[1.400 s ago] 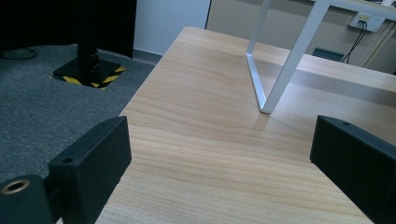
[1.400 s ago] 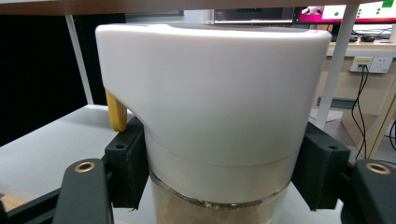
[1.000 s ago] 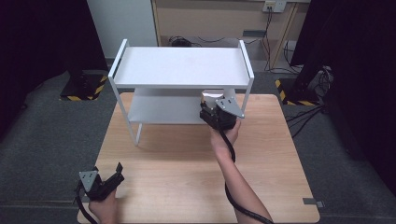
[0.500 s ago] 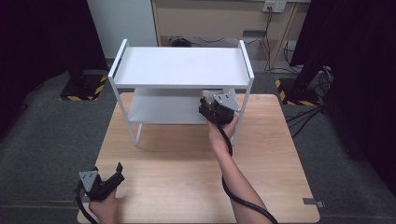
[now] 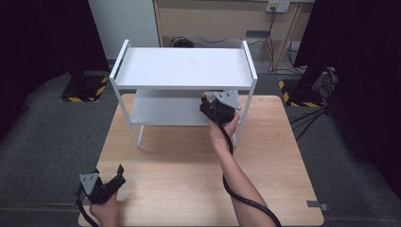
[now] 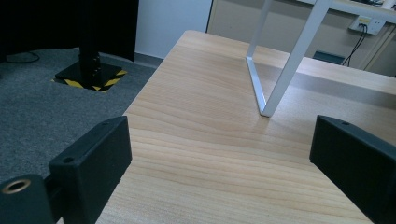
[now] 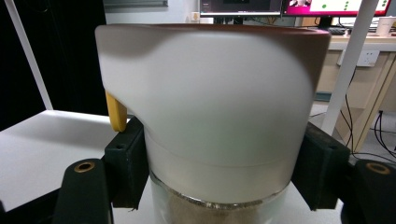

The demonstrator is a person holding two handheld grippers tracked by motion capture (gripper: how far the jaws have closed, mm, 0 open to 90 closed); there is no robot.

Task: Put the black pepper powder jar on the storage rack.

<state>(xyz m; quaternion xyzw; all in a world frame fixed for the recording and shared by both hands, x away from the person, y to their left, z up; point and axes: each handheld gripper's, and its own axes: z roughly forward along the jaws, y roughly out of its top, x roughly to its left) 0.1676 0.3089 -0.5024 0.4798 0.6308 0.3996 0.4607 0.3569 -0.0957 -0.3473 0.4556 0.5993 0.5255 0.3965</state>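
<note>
In the right gripper view, a jar (image 7: 210, 107) with a tall white lid, a yellow tab (image 7: 116, 112) at its left and brownish contents behind glass stands between my right gripper's pads. My right gripper (image 7: 219, 158) is shut on it, above a white shelf board. In the high view that right gripper (image 5: 210, 105) reaches under the top board of the white two-tier rack (image 5: 184, 66), over the right end of the lower shelf (image 5: 161, 111); the jar is hidden there. My left gripper (image 5: 113, 179) rests open near the table's front left corner, with nothing between its fingers (image 6: 93, 158).
The wooden table (image 5: 189, 179) carries the rack at its far half. A white rack leg (image 6: 280, 70) stands ahead of the left gripper. Grey carpet, a black stand base with yellow stripes (image 6: 91, 77) and cables surround the table.
My right gripper has moved a little farther in under the rack's top board, still closed on the jar. The left gripper has stayed put.
</note>
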